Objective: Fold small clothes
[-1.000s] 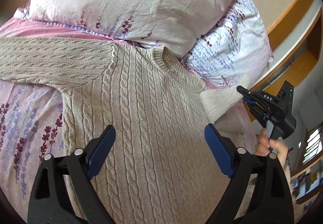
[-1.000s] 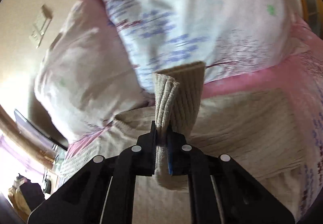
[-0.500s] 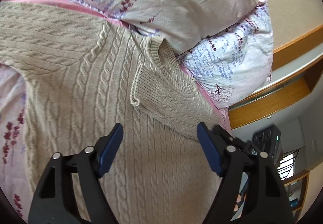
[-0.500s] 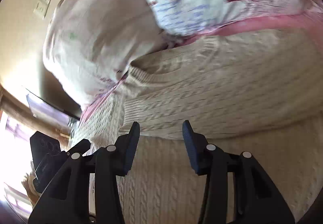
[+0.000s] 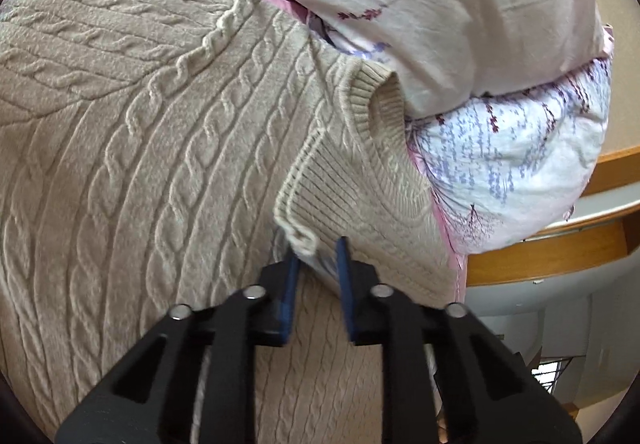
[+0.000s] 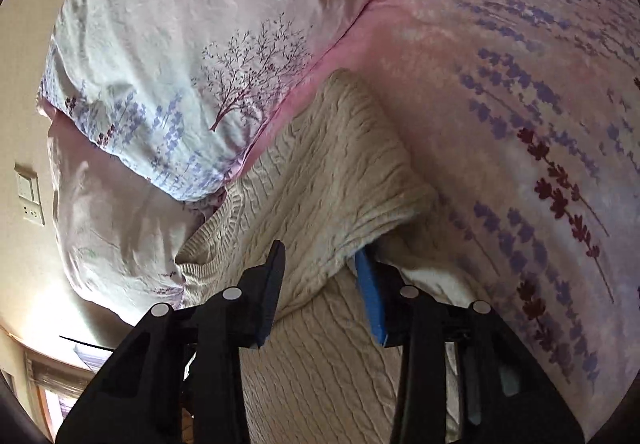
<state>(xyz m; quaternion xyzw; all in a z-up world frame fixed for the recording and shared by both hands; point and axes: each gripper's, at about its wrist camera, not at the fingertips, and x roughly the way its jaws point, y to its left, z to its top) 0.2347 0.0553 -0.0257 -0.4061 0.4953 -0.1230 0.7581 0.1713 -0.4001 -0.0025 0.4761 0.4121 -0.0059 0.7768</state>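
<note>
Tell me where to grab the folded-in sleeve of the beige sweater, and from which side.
Take the sleeve at its ribbed cuff, coming in low from the sweater's hem side: the cuff's free edge curls up off the body there, giving the fingers something to pinch.

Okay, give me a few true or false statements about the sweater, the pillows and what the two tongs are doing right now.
1. The left tongs pinch the ribbed cuff of the folded-over sleeve. True.
2. The sweater is a smooth red knit. False: it is beige cable knit.
3. The right tongs are fully shut on nothing. False: they are closing with sweater fabric between them.
4. Floral pillows lie beyond the sweater's collar. True.
</note>
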